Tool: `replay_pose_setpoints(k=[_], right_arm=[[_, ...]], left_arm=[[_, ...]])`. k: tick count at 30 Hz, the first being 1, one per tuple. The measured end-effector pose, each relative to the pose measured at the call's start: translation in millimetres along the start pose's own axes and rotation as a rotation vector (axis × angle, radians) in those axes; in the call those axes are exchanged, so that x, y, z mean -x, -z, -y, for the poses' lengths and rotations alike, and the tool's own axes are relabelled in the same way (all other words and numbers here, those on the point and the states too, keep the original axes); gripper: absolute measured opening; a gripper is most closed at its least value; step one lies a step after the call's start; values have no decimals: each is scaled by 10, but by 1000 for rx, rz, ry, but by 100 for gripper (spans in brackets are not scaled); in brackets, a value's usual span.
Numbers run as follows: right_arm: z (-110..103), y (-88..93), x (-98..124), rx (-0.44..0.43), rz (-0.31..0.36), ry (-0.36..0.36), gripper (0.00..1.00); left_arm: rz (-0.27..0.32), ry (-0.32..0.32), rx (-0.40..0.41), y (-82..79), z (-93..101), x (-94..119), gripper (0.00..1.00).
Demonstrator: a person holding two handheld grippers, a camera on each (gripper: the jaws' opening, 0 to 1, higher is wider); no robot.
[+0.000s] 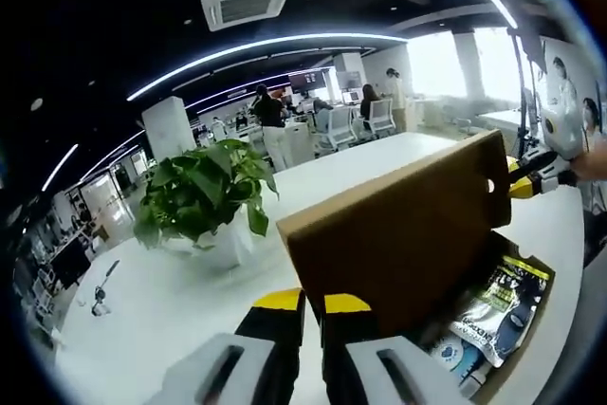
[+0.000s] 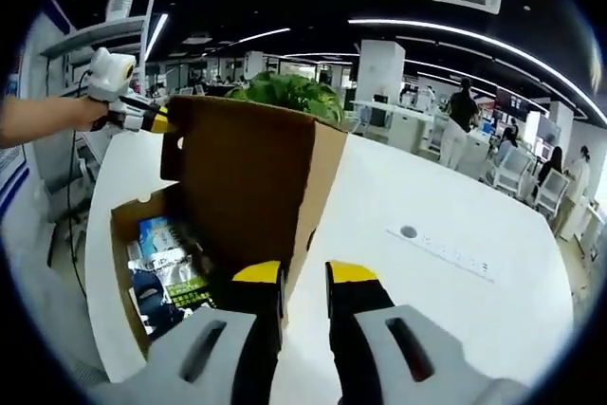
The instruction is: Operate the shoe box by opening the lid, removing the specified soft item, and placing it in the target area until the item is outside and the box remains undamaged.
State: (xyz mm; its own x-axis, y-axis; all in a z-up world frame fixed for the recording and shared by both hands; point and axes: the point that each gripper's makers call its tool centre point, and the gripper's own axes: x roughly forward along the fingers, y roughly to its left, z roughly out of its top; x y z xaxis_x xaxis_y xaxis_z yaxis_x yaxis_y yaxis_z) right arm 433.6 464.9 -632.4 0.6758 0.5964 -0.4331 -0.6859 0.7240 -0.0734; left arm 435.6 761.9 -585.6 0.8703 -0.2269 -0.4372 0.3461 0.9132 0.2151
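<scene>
In your left gripper view, your left gripper [image 1: 314, 310] rises from 6 o'clock with its yellow-tipped black fingers [image 1: 275, 303] drawn narrow, only a slim gap between them, and nothing gripped. Just past the tips stands the raised brown cardboard lid [image 1: 398, 234] of the open shoe box, tilted up and spreading toward 3 o'clock. At the lid's far corner, near 3 o'clock, your right gripper [image 1: 531, 177] meets the lid's edge; you cannot tell whether it pinches the lid. Under the lid, at 4 to 5 o'clock, glossy printed soft packets [image 1: 498, 305] lie inside the box. A leafy green potted plant in a white pot [image 1: 204, 201] sits on the white table [image 1: 142, 310] at 9 o'clock.

In your right gripper view, your right gripper [image 2: 303, 277] comes up from 6 o'clock, fingers narrow and empty, straddling the lid's [image 2: 242, 187] near edge. At 10 o'clock your left gripper [image 2: 142, 116], held in your hand [image 2: 47, 116], touches the lid's upper corner. The packets [image 2: 175, 263] lie in the box at 8 o'clock.
</scene>
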Motion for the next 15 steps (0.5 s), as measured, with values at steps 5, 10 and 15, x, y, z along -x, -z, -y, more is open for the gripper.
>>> replay_pose_setpoints(k=[5,10,15], right_arm=[[-23,96,-32,-9,-20,-7,14],[-69,200,-75,-10,-45,-20,12],[-101,265,-118,-3,-66,-34,9]], left_arm=[[0,0,0,-8,-19,-58,5],[-1,-1,1,-13,-37,-121,5],[-1,-2,3,-15,-51,-185,5]])
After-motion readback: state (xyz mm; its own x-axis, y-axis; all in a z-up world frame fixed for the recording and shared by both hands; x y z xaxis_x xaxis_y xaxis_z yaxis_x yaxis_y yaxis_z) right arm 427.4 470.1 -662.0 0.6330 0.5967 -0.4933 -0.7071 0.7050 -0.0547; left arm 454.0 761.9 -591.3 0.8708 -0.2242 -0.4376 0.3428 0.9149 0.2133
